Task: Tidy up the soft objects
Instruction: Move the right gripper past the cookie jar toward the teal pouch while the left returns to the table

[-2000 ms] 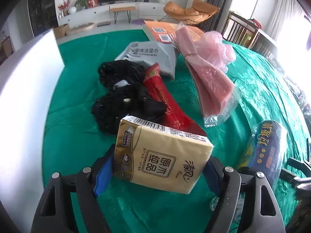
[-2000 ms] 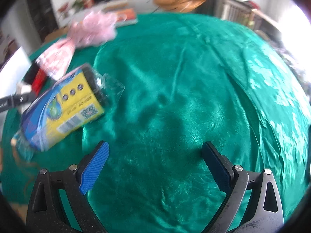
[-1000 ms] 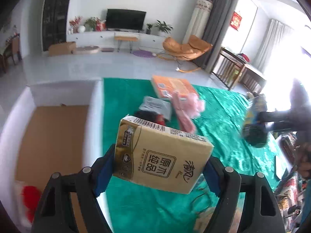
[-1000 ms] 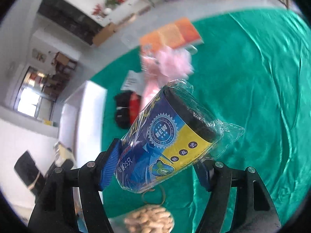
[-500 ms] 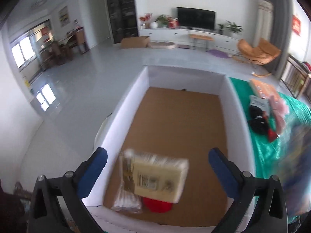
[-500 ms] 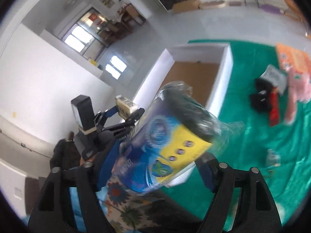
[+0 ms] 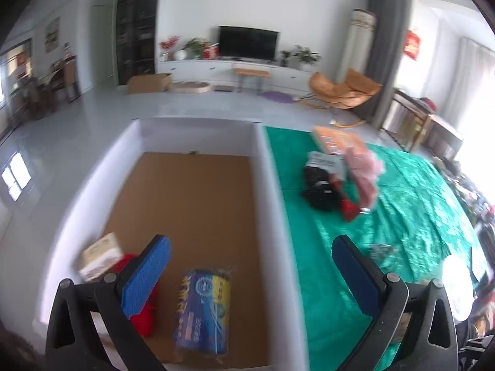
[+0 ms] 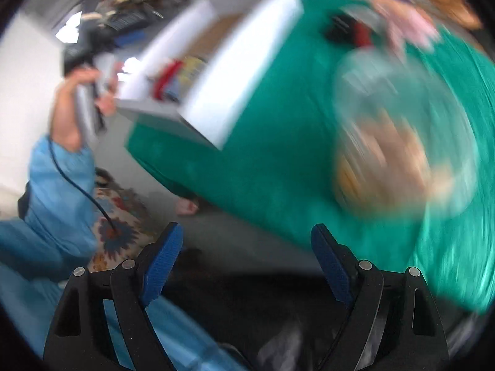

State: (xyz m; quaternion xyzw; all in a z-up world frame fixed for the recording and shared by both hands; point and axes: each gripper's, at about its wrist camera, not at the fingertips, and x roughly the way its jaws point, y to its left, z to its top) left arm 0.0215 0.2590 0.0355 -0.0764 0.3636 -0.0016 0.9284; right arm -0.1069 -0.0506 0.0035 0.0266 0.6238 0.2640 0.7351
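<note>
The box (image 7: 272, 204) has white walls and a brown floor. Inside it, low in the frame, lie a blue and yellow roll pack (image 7: 202, 309), a tan tissue pack (image 7: 100, 255) and something red (image 7: 142, 324), maybe yarn. The cloth (image 7: 417, 216) on the right is green.

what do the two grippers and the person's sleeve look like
Each hand-held gripper, left and right, has black angular arms with silver rivets and textured blue pads. The person wears a light blue sleeve; a thin black cable runs along it.
</note>
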